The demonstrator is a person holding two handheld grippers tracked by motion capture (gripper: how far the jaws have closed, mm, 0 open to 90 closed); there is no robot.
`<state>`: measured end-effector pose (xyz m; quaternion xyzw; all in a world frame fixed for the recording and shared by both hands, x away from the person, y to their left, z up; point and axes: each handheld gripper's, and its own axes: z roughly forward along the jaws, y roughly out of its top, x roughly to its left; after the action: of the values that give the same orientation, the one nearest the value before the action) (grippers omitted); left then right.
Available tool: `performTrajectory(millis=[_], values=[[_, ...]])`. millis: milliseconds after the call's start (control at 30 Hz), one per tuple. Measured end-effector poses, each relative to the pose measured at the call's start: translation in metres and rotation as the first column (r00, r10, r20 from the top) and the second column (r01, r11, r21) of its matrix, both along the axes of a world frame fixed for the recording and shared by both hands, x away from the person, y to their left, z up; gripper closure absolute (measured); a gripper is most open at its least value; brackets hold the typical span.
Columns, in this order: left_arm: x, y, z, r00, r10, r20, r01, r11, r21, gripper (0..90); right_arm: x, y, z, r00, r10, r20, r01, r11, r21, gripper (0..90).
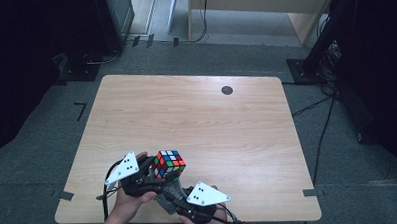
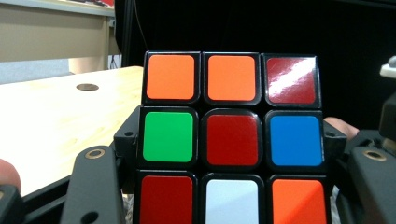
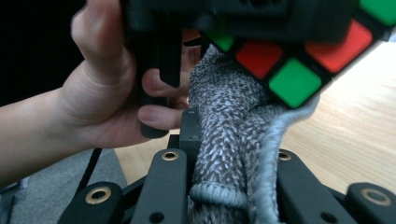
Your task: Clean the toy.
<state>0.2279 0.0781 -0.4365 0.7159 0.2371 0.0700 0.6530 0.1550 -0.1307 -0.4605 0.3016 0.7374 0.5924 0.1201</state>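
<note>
While the puzzle cube (image 1: 169, 164) sits raised over the near-left part of the wooden table (image 1: 196, 117), the left gripper (image 1: 147, 170) pinches it between its jaws from both sides. The right gripper (image 1: 175, 192) is clamped on a grey knitted cloth (image 3: 224, 140), pressed against the cube's underside from the near-right. Cube: glossy, hard, square tiles in a black frame. Cloth: soft, speckled, bunched lengthwise along the jaws.

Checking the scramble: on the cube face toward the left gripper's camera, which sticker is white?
The bottom-middle sticker, alone white on the cube; red and orange flank it.
</note>
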Motion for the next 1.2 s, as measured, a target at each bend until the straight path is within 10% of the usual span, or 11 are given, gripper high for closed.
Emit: performTrajectory(millis=[267,467,733,900,1000,1200], values=[[0.006,0.013,0.003,0.9992,0.038,-0.008,-0.038,0.9991,-0.018,33.8,0.021,-0.037,-0.004,0.9792,-0.199,-0.039,0.199,0.980,-0.008,76.7],[0.010,0.015,-0.001,0.9982,0.049,-0.034,-0.049,0.9988,-0.007,33.8,0.041,-0.076,-0.011,0.9187,-0.394,0.027,0.395,0.914,-0.098,75.4],[0.013,0.012,-0.007,0.9980,0.047,-0.042,-0.046,0.9988,0.017,33.8,0.056,-0.093,-0.030,0.8937,-0.449,0.006,0.444,0.882,-0.160,68.8],[0.014,0.013,-0.007,0.9976,0.051,-0.047,-0.051,0.9986,0.017,33.8,0.063,-0.104,-0.035,0.8588,-0.512,0.009,0.504,0.842,-0.191,56.5],[0.015,0.015,-0.007,0.9977,0.052,-0.044,-0.051,0.9985,0.021,33.8,0.065,-0.113,-0.031,0.8516,-0.524,0.004,0.517,0.838,-0.177,47.1],[0.018,0.018,-0.008,0.9965,0.065,-0.053,-0.063,0.9976,0.028,33.8,0.062,-0.122,-0.017,0.8779,-0.477,0.043,0.478,0.868,-0.133,34.5]])
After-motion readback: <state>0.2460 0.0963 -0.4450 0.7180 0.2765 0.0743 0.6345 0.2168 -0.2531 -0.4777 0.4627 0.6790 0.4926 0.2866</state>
